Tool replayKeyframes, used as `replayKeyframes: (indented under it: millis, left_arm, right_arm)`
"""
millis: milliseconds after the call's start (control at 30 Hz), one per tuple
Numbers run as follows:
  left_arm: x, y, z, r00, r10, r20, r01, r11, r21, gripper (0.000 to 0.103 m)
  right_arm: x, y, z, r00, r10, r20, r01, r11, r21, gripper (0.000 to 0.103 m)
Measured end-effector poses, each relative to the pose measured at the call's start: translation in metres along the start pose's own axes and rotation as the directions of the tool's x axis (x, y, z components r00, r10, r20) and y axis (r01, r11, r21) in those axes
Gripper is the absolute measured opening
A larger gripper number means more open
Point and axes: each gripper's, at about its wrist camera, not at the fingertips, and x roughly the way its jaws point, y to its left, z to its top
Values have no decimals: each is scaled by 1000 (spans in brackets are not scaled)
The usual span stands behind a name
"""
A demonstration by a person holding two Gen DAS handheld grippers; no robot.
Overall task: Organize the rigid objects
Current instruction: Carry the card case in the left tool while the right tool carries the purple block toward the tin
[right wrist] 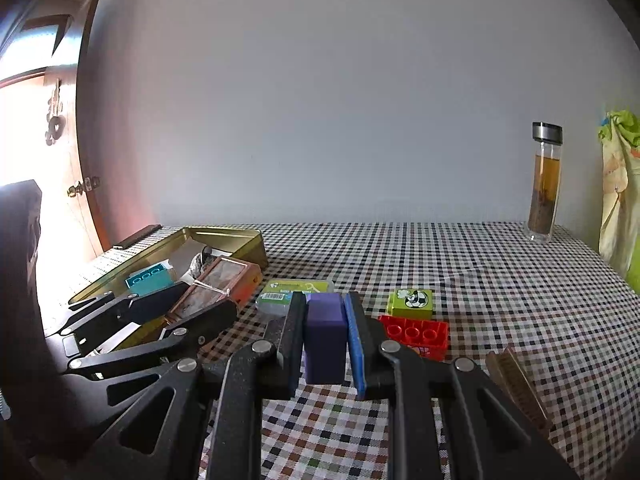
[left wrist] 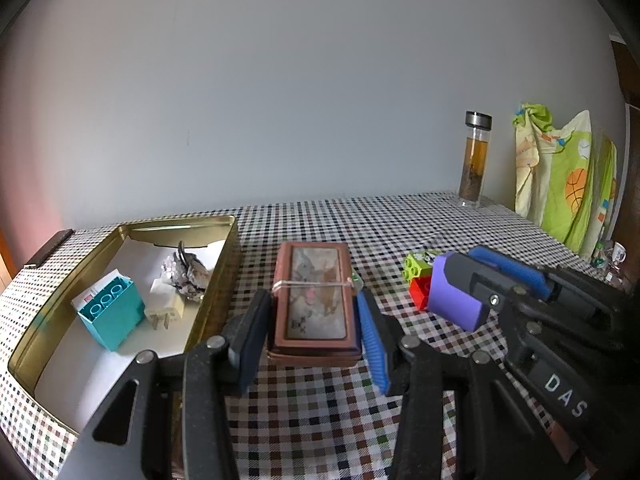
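**Three items binned, several still waiting**

Three things are already lying in the gold tin (left wrist: 224, 264): a teal brick (left wrist: 112, 312), a white plug (left wrist: 166, 306) and a crumpled lump. The left gripper (left wrist: 316, 320) is closing its fingers on the brown picture box (left wrist: 314, 300), at 3 o'clock of the tin. The right gripper (right wrist: 325, 336) is clamping the purple block (right wrist: 325, 332). A red brick (right wrist: 416, 334), a green brick (right wrist: 412, 303) and a small green case (right wrist: 292, 292) are waiting on the checked surface (right wrist: 500, 300).
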Motion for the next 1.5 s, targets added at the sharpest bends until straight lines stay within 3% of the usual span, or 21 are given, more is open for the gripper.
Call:
replayKeyframes:
  millis: [733,1500]
  left_arm:
    - [-15,-7,-1,997,28,77,-31,999,37,44]
    - [-38,-6,-5,983,69,170,-74,997,23,44]
  right_arm:
    - [-19,8,-1,996,-9,91,11,1000,-20,22]
    - [-24,17,0,992,-38,122,44,998,-45,22]
